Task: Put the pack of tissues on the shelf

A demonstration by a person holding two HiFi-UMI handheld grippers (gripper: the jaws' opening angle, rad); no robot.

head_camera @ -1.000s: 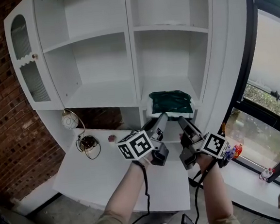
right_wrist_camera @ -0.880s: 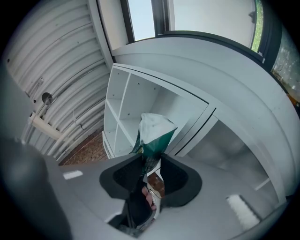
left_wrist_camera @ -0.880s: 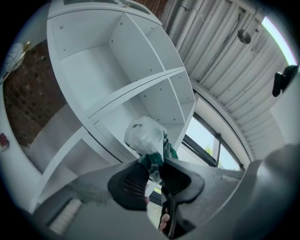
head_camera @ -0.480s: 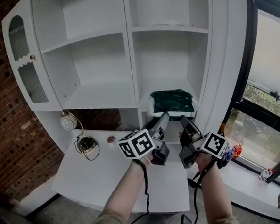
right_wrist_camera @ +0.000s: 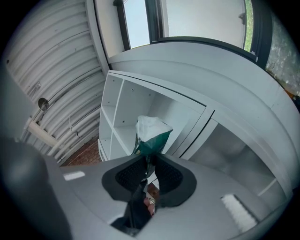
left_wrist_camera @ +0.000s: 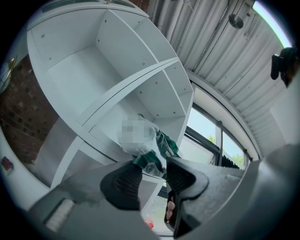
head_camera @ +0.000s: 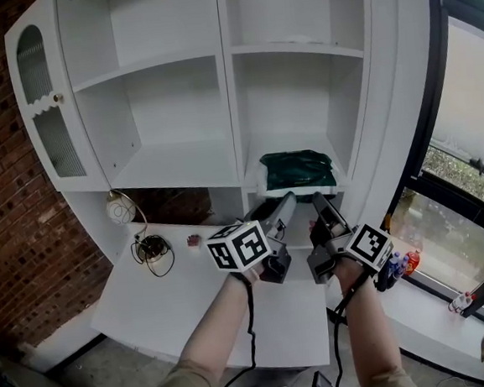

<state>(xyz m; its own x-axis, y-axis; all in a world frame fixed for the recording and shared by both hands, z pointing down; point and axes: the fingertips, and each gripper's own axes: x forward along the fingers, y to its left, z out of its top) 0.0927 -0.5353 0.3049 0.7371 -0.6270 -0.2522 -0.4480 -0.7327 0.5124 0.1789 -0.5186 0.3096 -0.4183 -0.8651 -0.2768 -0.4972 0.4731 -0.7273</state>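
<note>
A green and white pack of tissues (head_camera: 297,168) lies on the lowest right shelf (head_camera: 263,147) of the white cabinet, its front edge at the shelf's lip. Both grippers are just below and in front of it. My right gripper (head_camera: 318,200) has its jaws nearly together on a thin edge of the pack (right_wrist_camera: 151,133), seen running down between the pads at the gripper (right_wrist_camera: 149,176). My left gripper (head_camera: 286,201) is opening; its pads stand apart at the gripper (left_wrist_camera: 153,176) and the pack's green corner (left_wrist_camera: 154,158) shows in the gap, untouched.
The cabinet's other shelves hold nothing. A glass-fronted door (head_camera: 51,129) stands open at the left. On the white desk top (head_camera: 185,307) lie a coiled cable (head_camera: 150,249) and a round ornament (head_camera: 119,209). A window (head_camera: 471,210) is at the right, brick wall at the left.
The pack has slid a little deeper onto the shelf, and both grippers have followed it slightly up and right. The left jaws now stand apart.
</note>
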